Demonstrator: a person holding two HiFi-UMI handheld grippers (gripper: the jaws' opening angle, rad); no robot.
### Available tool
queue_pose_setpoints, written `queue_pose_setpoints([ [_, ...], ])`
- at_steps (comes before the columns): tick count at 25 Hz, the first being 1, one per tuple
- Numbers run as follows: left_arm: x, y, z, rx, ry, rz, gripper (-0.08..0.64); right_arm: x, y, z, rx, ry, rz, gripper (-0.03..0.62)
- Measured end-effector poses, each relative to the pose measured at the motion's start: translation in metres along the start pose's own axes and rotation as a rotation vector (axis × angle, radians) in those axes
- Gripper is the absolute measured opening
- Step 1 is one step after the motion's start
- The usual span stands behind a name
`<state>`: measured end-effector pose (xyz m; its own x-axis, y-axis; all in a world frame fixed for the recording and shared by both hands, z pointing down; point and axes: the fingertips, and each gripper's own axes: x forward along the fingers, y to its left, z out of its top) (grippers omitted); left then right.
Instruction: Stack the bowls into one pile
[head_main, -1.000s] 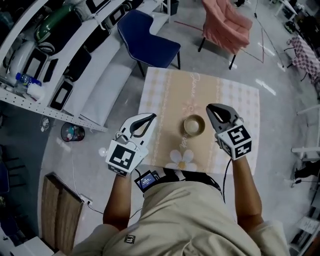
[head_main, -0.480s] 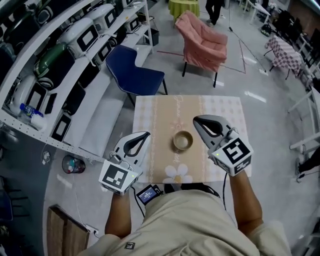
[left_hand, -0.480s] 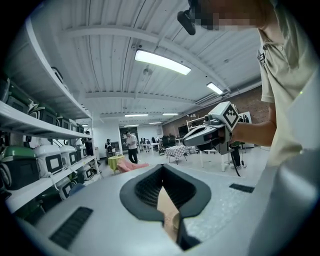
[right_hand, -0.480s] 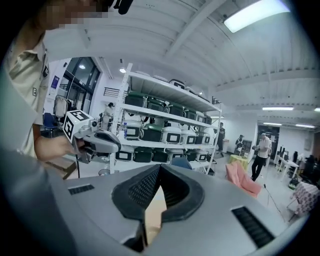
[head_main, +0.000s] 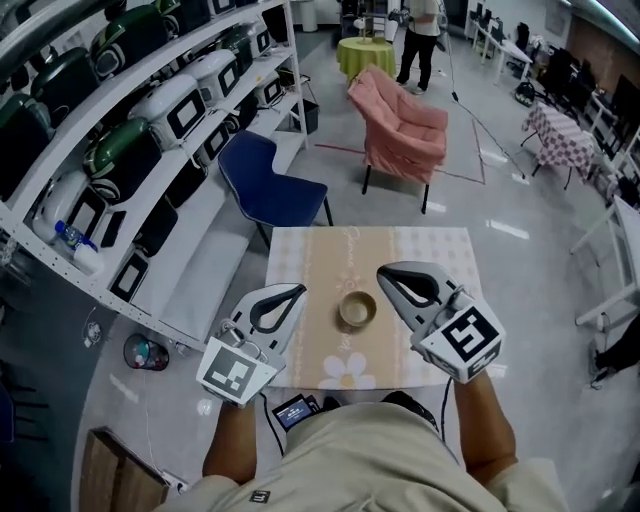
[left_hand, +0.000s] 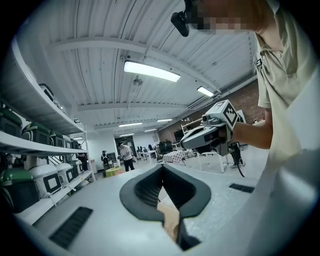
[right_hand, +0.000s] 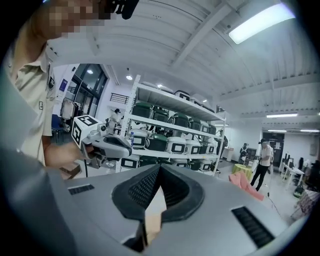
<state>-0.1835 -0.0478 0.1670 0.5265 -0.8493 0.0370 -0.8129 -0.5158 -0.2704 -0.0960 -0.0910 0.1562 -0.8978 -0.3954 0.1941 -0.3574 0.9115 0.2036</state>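
Bench (head_main: 440, 250) carries bowls (head_main: 357, 309), apparently one pile; left gripper (head_main: 298, 289) and right gripper (head_main: 381, 272) flank it, fingers together, empty.

Beige short-sleeved shirt (head_main: 380, 460); left tongs (head_main: 297, 290), right tongs (head_main: 385, 272): pale grey shells, black ribbed pads (left_hand: 146, 191), square-marker cubes (head_main: 237, 372).

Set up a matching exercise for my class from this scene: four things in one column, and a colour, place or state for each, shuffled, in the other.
Things:
1. bowl
2. left gripper
3. armless chair
4. armchair

Descriptions:
A. pink
B. jaws shut, holding nothing
C. at the middle of the tablecloth
D. dark blue

Pairs: 1-C, 2-B, 3-D, 4-A.
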Motion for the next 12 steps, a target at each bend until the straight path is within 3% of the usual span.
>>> queue_pose_setpoints([
  [6, -0.005, -0.025, 0.037, 0.062, -0.011, 0.042, 0.008, -0.035, 0.01, 0.027, -0.045, -0.068, 0.064, 0.005],
  [12, -0.008, -0.079, 0.05, 0.027, 0.033, 0.087, 0.008, -0.091, 0.024, 0.026, -0.048, -0.095, 0.111, 0.005],
])
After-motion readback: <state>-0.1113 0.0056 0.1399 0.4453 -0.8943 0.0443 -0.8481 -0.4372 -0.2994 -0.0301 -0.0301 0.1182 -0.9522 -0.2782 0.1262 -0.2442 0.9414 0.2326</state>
